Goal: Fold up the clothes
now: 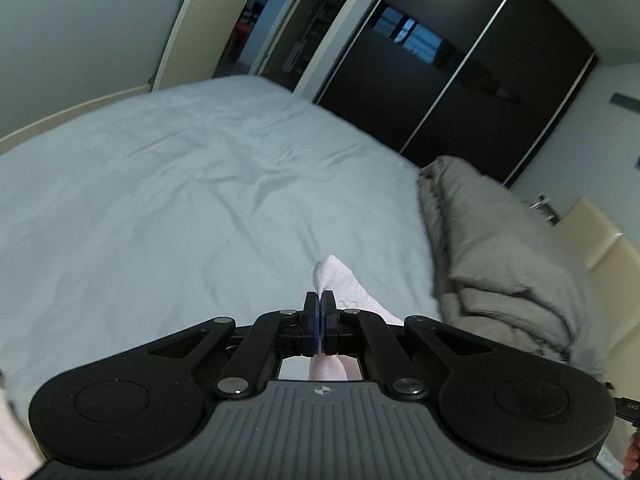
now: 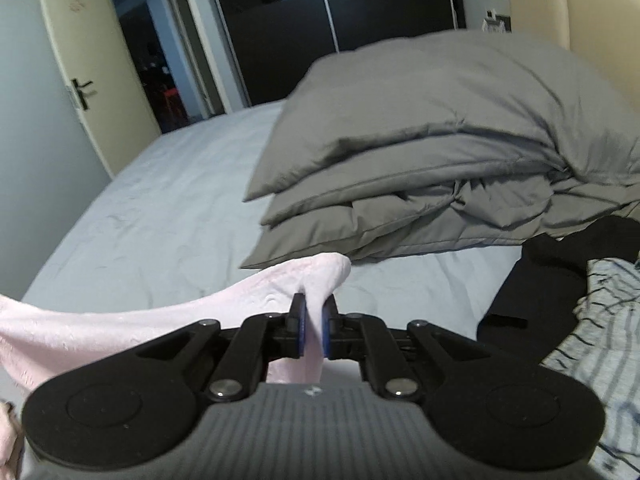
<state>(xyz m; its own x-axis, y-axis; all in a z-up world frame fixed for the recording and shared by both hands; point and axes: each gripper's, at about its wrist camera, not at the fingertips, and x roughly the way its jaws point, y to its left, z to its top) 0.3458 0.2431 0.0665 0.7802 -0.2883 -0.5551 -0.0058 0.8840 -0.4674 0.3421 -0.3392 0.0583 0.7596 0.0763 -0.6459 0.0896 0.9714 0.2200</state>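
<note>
A pale pink garment (image 2: 120, 324) is held up above the bed between both grippers. My left gripper (image 1: 319, 298) is shut on one corner of it; the hemmed edge (image 1: 344, 280) sticks out past the fingers. My right gripper (image 2: 313, 308) is shut on another part of the pink garment, which bunches above the fingers and drapes away to the left. Most of the garment hangs below the cameras, hidden.
The bed has a light blue sheet (image 1: 180, 184). A folded grey duvet (image 2: 440, 152) lies toward the headboard (image 2: 580, 12). A black garment (image 2: 532, 280) and a striped garment (image 2: 600, 320) lie at the right. Dark wardrobe doors (image 1: 460, 80) and an open door (image 2: 92, 68) stand beyond.
</note>
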